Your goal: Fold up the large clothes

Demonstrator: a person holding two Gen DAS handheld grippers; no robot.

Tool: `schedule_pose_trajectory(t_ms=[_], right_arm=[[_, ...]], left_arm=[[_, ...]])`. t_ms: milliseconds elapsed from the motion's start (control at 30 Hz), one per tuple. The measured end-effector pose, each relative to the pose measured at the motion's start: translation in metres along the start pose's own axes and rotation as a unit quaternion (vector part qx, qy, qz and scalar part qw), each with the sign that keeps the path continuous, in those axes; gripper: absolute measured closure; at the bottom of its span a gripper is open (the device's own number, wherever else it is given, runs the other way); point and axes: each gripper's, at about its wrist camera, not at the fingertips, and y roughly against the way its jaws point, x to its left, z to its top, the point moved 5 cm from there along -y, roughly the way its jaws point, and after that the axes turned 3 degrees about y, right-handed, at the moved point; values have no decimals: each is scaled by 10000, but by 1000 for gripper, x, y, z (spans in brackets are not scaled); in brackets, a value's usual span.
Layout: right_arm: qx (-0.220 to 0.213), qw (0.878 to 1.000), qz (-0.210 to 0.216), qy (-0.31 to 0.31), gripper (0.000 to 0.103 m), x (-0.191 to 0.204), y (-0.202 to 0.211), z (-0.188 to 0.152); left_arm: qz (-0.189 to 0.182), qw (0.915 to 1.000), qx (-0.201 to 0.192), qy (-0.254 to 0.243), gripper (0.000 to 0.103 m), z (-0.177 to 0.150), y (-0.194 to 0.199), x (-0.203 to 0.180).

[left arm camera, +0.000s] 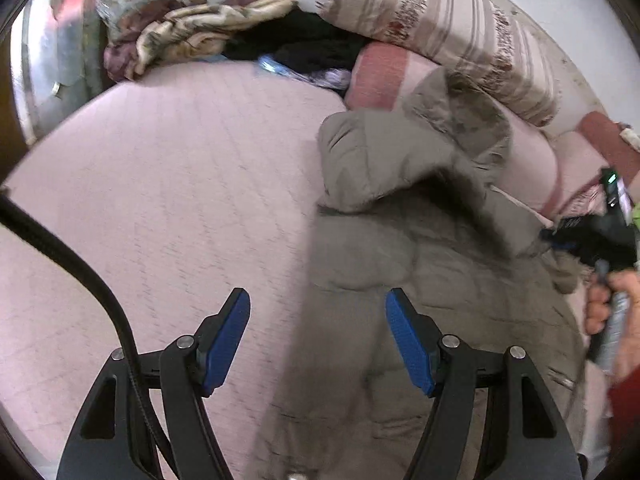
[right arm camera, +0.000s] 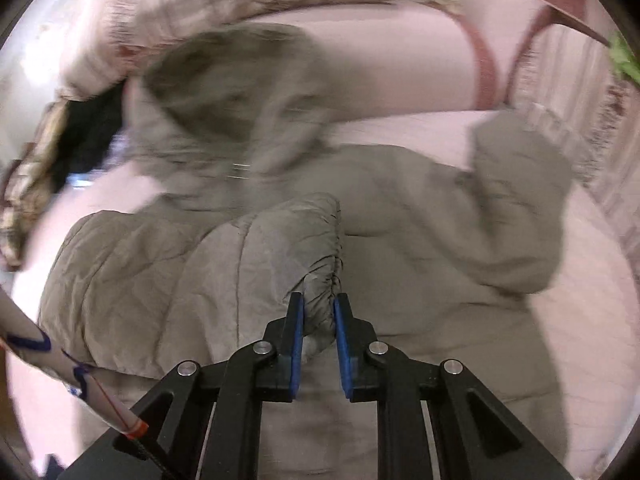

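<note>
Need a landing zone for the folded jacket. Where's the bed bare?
Bare pink bedspread left of the grey jacket, below the clothes pile. Crowded right side: jacket against striped pillows.

The jacket point(left arm camera: 432, 248) is spread on the bed point(left arm camera: 160, 200), filling the right half of the left wrist frame, its hood point(left arm camera: 452, 120) resting toward the upper right against a pillow point(left arm camera: 532, 160). A rolled blanket point(left arm camera: 440, 28) is laid above the hood, along the top right. Crumpled clothes point(left arm camera: 192, 36) are piled at the upper left, at the bed's far edge. The left tongs point(left arm camera: 318, 336) are held at bottom centre, over the jacket's left edge. In the right wrist frame a gathered cuff point(right arm camera: 320, 292) is pinched between the right tongs point(right arm camera: 319, 312) at lower centre, its sleeve lying over the jacket body.
</note>
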Motion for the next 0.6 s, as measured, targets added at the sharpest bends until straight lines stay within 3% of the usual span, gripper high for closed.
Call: schedule_pose_trajectory(t_ms=[133, 333, 600], right_arm=[[269, 9992, -175, -254, 87, -33, -23, -12], [380, 9987, -230, -262, 85, -39, -33, -20], [423, 9984, -365, -92, 78, -36, -47, -23]], left_arm=[[-84, 9994, 320, -93, 34, -5, -9, -10], [-332, 9965, 761, -94, 34, -14, -17, -22], [-62, 9950, 901, -415, 34, -25, -13, -39]])
